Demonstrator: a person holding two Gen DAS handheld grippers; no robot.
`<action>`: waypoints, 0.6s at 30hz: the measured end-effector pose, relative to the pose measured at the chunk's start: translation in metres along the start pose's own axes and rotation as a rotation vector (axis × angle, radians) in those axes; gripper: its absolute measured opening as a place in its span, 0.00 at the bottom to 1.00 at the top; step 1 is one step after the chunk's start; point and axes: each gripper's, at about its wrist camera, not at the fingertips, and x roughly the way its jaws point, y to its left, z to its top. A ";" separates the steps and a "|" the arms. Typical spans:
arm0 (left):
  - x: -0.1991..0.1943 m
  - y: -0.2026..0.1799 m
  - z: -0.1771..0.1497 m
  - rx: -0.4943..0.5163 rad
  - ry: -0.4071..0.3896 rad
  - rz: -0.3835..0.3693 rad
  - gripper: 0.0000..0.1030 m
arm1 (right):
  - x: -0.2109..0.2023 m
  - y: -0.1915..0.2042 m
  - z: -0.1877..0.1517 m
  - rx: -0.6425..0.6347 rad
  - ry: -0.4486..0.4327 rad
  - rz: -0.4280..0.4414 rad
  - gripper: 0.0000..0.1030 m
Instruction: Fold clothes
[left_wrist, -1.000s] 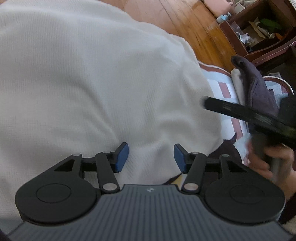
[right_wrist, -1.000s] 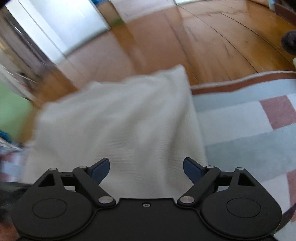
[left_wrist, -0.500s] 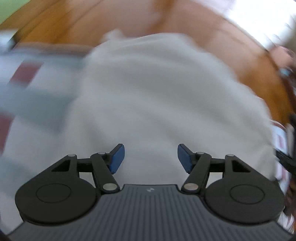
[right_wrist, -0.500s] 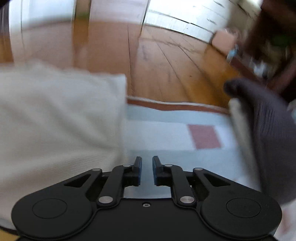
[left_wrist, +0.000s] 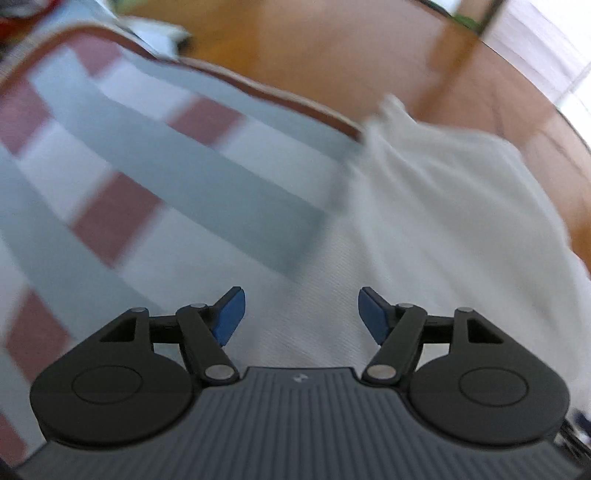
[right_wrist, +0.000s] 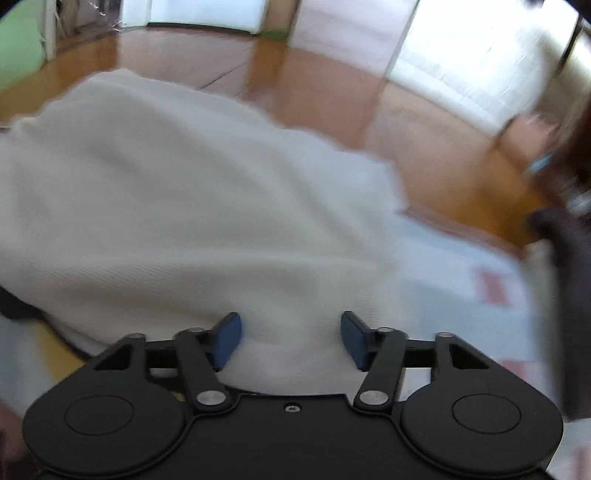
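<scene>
A white knitted garment (left_wrist: 443, 221) lies spread on a striped rug (left_wrist: 147, 177). In the left wrist view it fills the right half, and my left gripper (left_wrist: 298, 314) hovers over its near left edge, jaws opening, nothing pinched between the blue pads (left_wrist: 231, 314). In the right wrist view the same white garment (right_wrist: 184, 203) covers the left and middle. My right gripper (right_wrist: 291, 339) hangs over its near edge with jaws opening; cloth shows between the pads (right_wrist: 225, 339) but they do not press on it. A dark grey garment (right_wrist: 569, 280) lies at the right.
The rug has grey, white and dusty-red blocks with a brown border (left_wrist: 295, 103). Beyond it is a wooden floor (right_wrist: 332, 92). Dark furniture (right_wrist: 580, 147) stands at the far right. Both views are blurred by motion.
The left gripper swung leftwards off the middle of the white garment to its left edge, bringing the rug into view. The right gripper closed, then reopened, and swung back over the white garment.
</scene>
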 end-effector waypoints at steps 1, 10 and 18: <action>-0.003 0.002 0.001 -0.002 -0.011 0.006 0.66 | 0.000 -0.006 -0.003 0.001 0.016 -0.037 0.61; -0.013 -0.008 -0.013 -0.020 0.064 -0.235 0.66 | -0.004 -0.102 -0.051 0.701 0.135 0.306 0.66; -0.013 -0.089 -0.042 0.251 0.099 -0.424 0.42 | -0.010 -0.080 -0.060 0.810 0.056 0.363 0.79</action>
